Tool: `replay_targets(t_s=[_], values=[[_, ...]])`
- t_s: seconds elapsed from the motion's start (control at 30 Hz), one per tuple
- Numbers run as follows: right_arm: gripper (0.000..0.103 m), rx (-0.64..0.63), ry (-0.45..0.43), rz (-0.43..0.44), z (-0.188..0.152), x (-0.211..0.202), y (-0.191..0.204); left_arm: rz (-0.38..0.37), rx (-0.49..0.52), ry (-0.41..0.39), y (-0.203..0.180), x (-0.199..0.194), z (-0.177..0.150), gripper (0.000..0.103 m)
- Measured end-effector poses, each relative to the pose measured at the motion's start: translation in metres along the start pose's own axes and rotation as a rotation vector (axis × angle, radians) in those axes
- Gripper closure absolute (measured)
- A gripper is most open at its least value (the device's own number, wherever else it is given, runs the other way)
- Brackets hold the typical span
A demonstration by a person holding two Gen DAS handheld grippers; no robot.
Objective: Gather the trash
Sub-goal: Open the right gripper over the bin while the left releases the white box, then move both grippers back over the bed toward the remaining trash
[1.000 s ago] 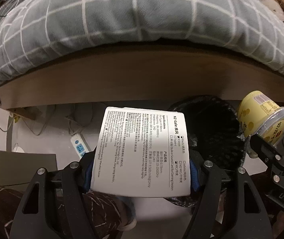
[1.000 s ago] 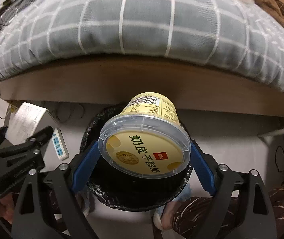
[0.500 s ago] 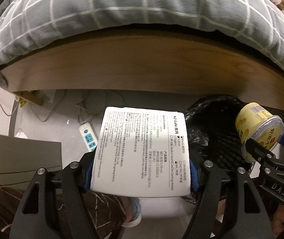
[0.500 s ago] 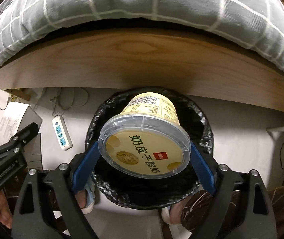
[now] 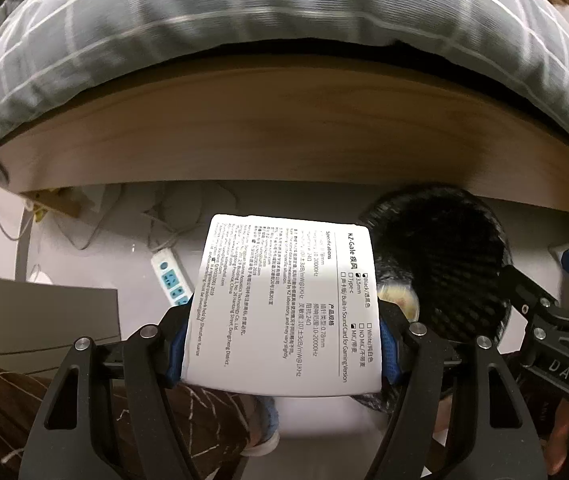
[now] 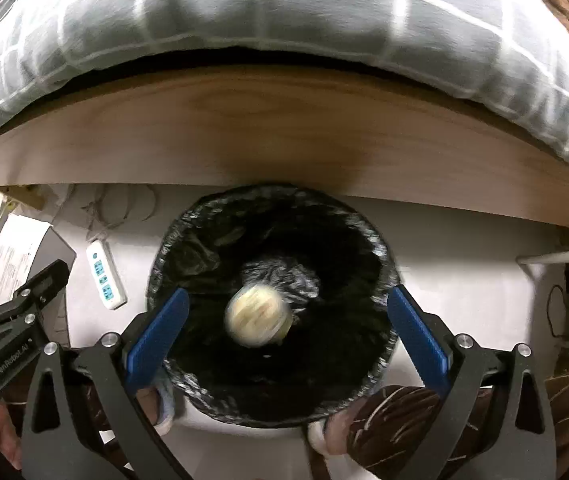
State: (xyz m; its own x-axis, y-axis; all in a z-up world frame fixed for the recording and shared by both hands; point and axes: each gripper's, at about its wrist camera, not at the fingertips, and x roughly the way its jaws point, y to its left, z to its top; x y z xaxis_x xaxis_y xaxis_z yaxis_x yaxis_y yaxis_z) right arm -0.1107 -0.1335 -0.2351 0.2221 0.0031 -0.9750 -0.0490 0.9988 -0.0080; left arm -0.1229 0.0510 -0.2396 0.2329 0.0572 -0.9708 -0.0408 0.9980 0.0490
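My left gripper (image 5: 282, 336) is shut on a white printed box (image 5: 284, 304) and holds it above the floor, left of a round bin with a black liner (image 5: 444, 264). My right gripper (image 6: 288, 328) is open and empty directly above the bin (image 6: 188, 248). A yellow yogurt cup (image 6: 258, 318), blurred, is inside the bin below the open fingers (image 6: 160, 332). The cup also shows in the left wrist view (image 5: 400, 296) beside the box. The left gripper and its box (image 6: 16, 256) show at the left of the right wrist view.
A wooden bed frame (image 6: 284, 140) with a grey checked quilt (image 6: 264, 12) overhangs the bin. A white power strip (image 6: 104, 276) and cables lie on the floor left of the bin. A dark box (image 5: 40, 320) stands at the left. My feet and legs (image 6: 404, 412) are beside the bin.
My right gripper has opened and the yogurt cup has dropped out of it into the bin. Both grippers have moved lower towards the floor. The left still holds the box.
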Motion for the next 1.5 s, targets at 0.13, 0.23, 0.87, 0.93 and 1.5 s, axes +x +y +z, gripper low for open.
replay_targets(t_s=[0.13, 0.23, 0.87, 0.93, 1.5], values=[[0.008, 0.026, -0.017, -0.031, -0.003, -0.004, -0.023, -0.024, 0.028, 0.001, -0.021, 0.000, 0.003, 0.034], [0.007, 0.052, -0.025, -0.046, -0.009, -0.007, -0.040, -0.038, 0.061, 0.001, -0.040, 0.001, 0.003, 0.034], [0.007, 0.168, -0.066, -0.089, -0.029, -0.018, -0.119, -0.106, 0.182, 0.022, -0.126, 0.004, -0.005, 0.033], [0.007, 0.173, -0.065, -0.082, -0.029, -0.016, -0.120, -0.109, 0.184, 0.030, -0.127, 0.006, -0.004, 0.032], [0.007, 0.171, -0.167, -0.095, -0.016, -0.044, -0.116, -0.059, 0.157, -0.079, -0.120, -0.017, 0.010, 0.006]])
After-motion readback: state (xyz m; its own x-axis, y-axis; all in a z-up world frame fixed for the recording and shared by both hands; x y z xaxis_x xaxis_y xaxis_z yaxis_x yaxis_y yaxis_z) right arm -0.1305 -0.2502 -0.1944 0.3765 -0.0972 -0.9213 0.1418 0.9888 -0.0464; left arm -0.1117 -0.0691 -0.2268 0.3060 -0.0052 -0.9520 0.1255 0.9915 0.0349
